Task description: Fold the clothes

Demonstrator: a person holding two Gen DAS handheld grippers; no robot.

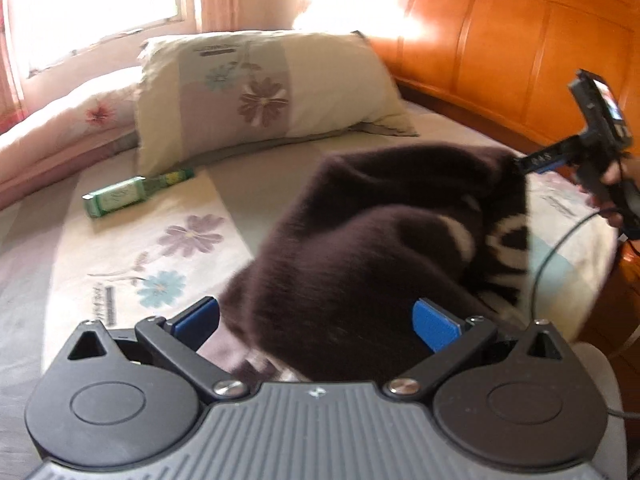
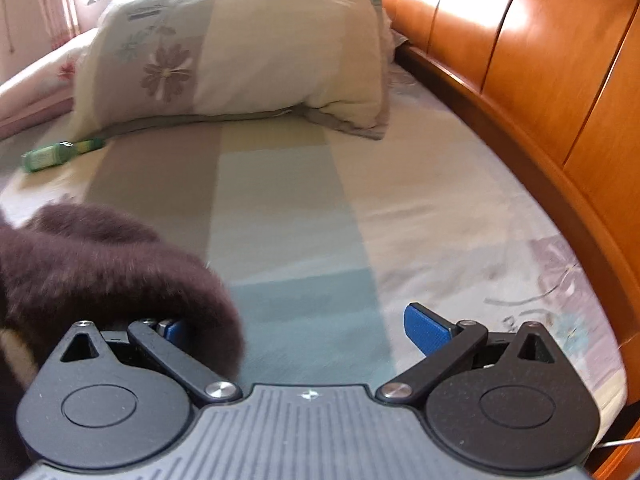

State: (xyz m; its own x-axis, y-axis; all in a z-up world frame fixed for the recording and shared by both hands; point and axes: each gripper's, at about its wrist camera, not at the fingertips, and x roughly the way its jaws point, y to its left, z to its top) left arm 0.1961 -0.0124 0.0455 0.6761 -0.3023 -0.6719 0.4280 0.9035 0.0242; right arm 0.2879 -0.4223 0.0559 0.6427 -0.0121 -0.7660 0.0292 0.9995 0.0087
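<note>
A dark brown fuzzy sweater [image 1: 360, 248] with a white pattern lies bunched up on the bed, blurred in the left wrist view. My left gripper [image 1: 316, 320] is open, its blue pads [image 1: 436, 324] wide apart on either side of the sweater's near end. In the right wrist view my right gripper [image 2: 302, 328] is open too, and a fold of the sweater [image 2: 100, 264] drapes over its left finger while the right pad [image 2: 426, 328] is bare. The left wrist view shows the right gripper's body [image 1: 596, 136] in a hand at the sweater's far right edge.
A floral pillow [image 1: 264, 88] [image 2: 240, 52] leans at the head of the bed, with a green box [image 1: 116, 196] [image 2: 44, 158] beside it. The orange wooden headboard [image 1: 500, 52] [image 2: 520, 60] runs along the right. A cable [image 1: 560, 240] hangs from the right gripper.
</note>
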